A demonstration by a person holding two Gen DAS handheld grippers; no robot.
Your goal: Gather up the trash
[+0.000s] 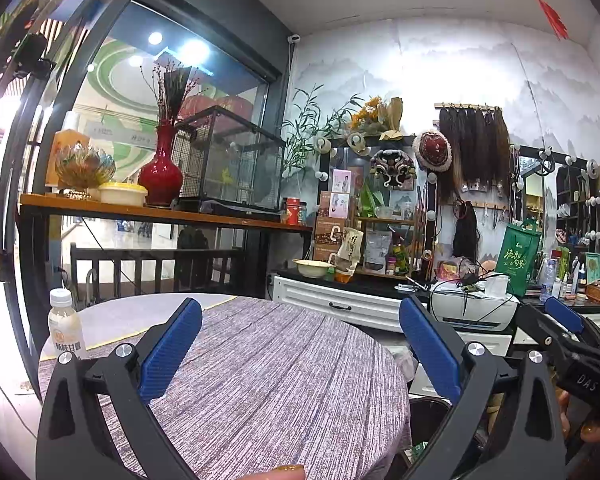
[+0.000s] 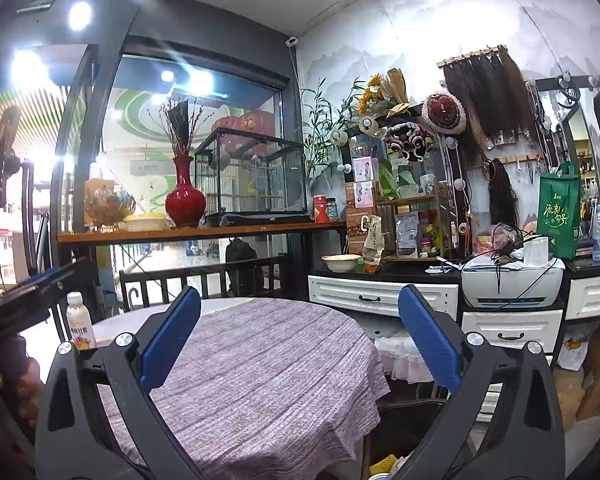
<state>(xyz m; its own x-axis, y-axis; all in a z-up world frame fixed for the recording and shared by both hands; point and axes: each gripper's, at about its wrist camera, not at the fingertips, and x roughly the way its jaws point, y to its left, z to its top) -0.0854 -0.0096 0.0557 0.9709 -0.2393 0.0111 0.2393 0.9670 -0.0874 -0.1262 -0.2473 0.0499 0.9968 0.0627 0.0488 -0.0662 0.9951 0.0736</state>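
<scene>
We hold both the left gripper (image 1: pixel 300 316) and the right gripper (image 2: pixel 300 304) empty, fingers apart, ready above the worktop (image 1: pixel 268 360); the bottle (image 1: pixel 64 330) stands at its far-left edge, likely trash.

A dark bin (image 2: pixel 415 416) at the round table's (image 2: pixel 260 380) right edge is masked by the right gripper's (image 2: pixel 300 312) blue fingers (image 2: pixel 427 340), its contents cut off at the frame's bottom (a yellow scrap shows, kind unclear). The bottle (image 1: pixel 64 330) at the table's far-left edge carries a label too small to read, its base behind the left gripper (image 1: pixel 300 316). A fingertip (image 1: pixel 288 472) is cropped below.
</scene>
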